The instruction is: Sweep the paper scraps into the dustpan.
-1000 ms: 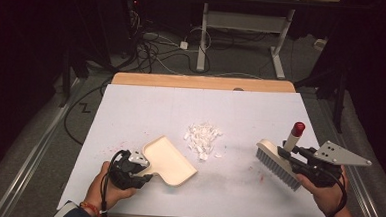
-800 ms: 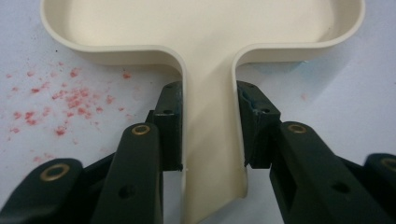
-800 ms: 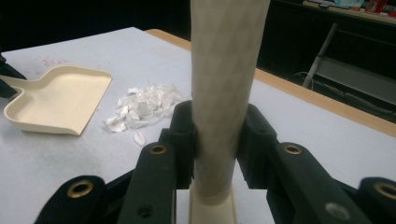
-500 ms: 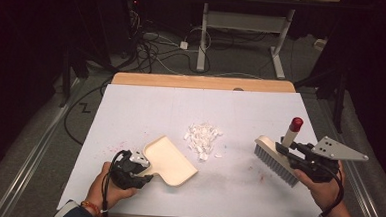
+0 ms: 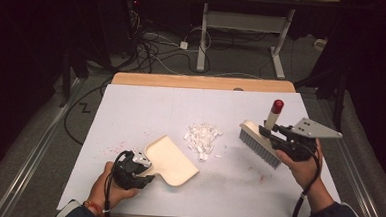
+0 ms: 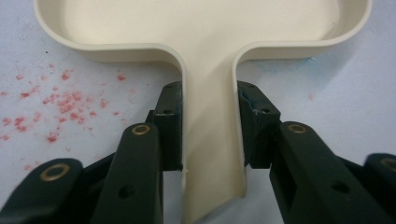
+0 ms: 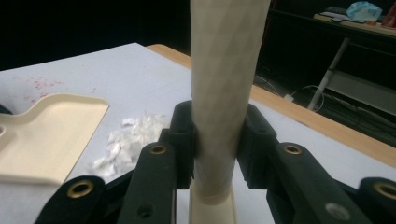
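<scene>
L fingers point(image 6: 210, 140) clamp dustpan point(image 5: 171, 160); R fingers point(image 7: 215, 140) clamp brush point(image 5: 259, 142).

A white sheet point(image 5: 146, 111) is spread over the table point(image 5: 202, 82), whose wooden edge is left bare at 12 o'clock. Beyond it a grey floor point(image 5: 244, 56) is seen, strewn with black and white cables point(image 5: 149, 46). A white-legged desk point(image 5: 279, 48) is placed at 12 to 1 o'clock. The room is kept dark, and only the tabletop is lit.
</scene>
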